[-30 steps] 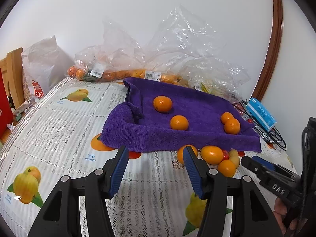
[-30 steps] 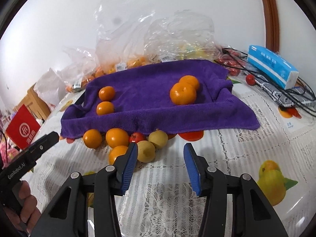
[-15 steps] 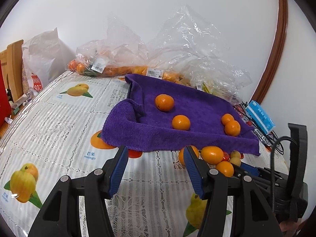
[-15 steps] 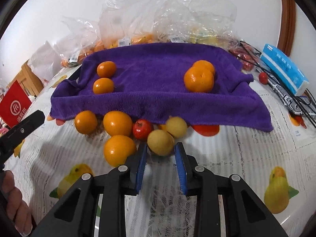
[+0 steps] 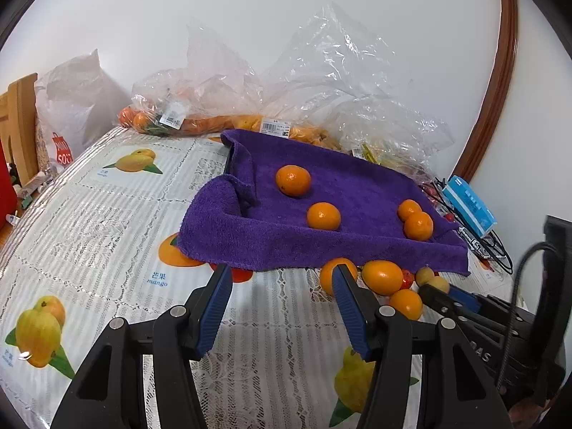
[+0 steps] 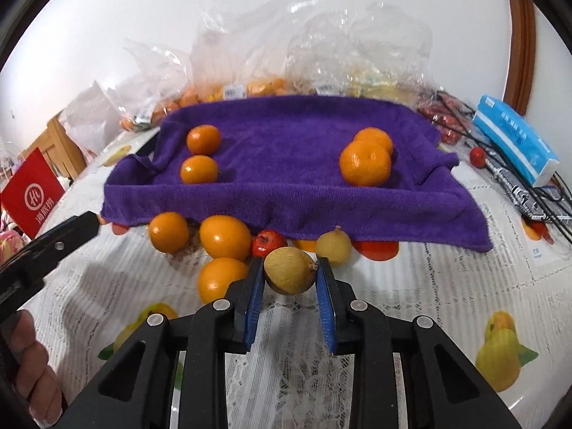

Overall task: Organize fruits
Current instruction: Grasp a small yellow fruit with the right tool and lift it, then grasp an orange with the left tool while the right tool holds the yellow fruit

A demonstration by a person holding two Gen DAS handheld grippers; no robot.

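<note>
Right gripper [image 6: 290, 274] clamps small round yellow-brown fruit [image 6: 289, 270] between blue pads, just off front edge of purple terry towel [image 6: 286, 164]. Left gripper [image 5: 282, 307] hovers spread wide, holding nothing, near towel's front-left corner. Four orange mandarins [image 6: 364, 162] sit on towel; loose oranges [image 6: 224, 236] and small red fruit [image 6: 266, 242] crowd front edge. Advice: lift straight up, keep squeeze gentle, clear neighbours before carrying onto towel.

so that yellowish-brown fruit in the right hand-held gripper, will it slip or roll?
The yellowish-brown fruit is round and smooth-looking, so it would probably roll if released on the tablecloth. The right hand-held gripper pinches it at its widest part, so slipping seems unlikely. It looks firm, not squashed.
</note>
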